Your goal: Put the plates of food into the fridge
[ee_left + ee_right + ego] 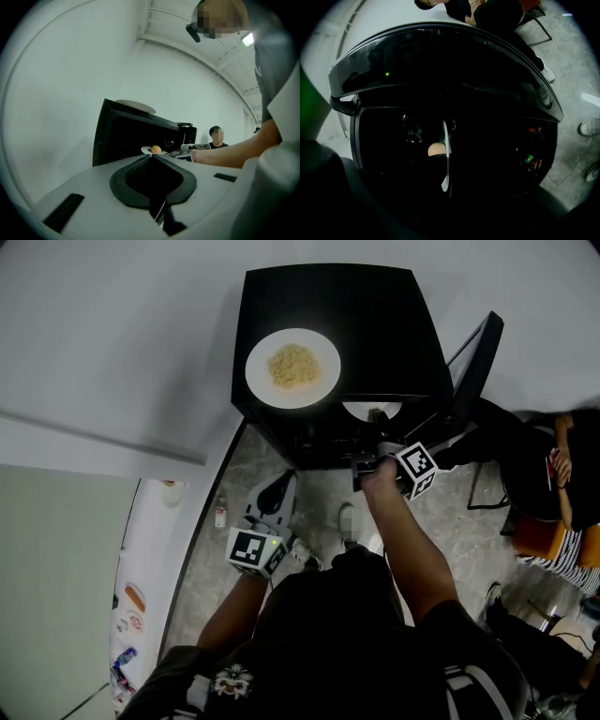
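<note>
A white plate of yellow noodles [292, 367] sits on top of the black fridge [375, 324], whose door [476, 360] stands open to the right. My right gripper [373, 430] is shut on the rim of a second white plate [361, 410], which it holds at the fridge's opening. In the right gripper view this plate [446, 157] shows edge-on, with a round orange piece of food [436, 149] on it, in front of the dark inside. My left gripper [280, 484] hangs low in front of the fridge, shut and empty; its pads [140, 180] meet.
The open door's shelf holds small coloured items [530, 160]. A person sits on a chair [539, 535] to the right of the fridge. A white counter [141, 596] with small objects runs along the left. The floor is grey stone.
</note>
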A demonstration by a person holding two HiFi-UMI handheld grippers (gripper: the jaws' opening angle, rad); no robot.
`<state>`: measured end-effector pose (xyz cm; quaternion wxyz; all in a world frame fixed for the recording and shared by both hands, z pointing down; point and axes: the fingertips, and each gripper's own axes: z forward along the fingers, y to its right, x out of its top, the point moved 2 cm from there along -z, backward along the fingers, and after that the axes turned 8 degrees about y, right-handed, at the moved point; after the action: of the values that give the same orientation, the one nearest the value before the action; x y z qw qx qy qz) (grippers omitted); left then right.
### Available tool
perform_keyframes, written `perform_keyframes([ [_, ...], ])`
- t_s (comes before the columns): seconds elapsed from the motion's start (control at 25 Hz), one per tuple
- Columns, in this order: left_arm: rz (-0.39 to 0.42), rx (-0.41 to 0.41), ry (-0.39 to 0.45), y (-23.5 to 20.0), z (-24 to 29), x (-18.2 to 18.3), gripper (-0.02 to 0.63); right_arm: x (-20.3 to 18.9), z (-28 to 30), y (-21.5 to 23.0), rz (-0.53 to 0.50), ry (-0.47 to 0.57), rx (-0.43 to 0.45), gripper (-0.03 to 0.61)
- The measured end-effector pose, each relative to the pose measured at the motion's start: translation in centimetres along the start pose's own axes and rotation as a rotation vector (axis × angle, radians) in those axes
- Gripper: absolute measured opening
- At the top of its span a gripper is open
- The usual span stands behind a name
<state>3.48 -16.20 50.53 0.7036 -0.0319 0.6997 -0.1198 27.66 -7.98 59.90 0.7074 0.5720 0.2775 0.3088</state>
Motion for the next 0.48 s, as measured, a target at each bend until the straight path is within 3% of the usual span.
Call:
perform_keyframes([
  [0.4,0.005,0.008,0.010,-0.4,0.2,0.5,0.026,0.2,0.4,-0.7,-0.012,0.033,0.013,0.032],
  [0.48,0.005,0.008,0.013,-0.4,0.3,0.7,0.026,0.3,0.3,-1.0,-0.024,0.034,0.030,0.068],
])
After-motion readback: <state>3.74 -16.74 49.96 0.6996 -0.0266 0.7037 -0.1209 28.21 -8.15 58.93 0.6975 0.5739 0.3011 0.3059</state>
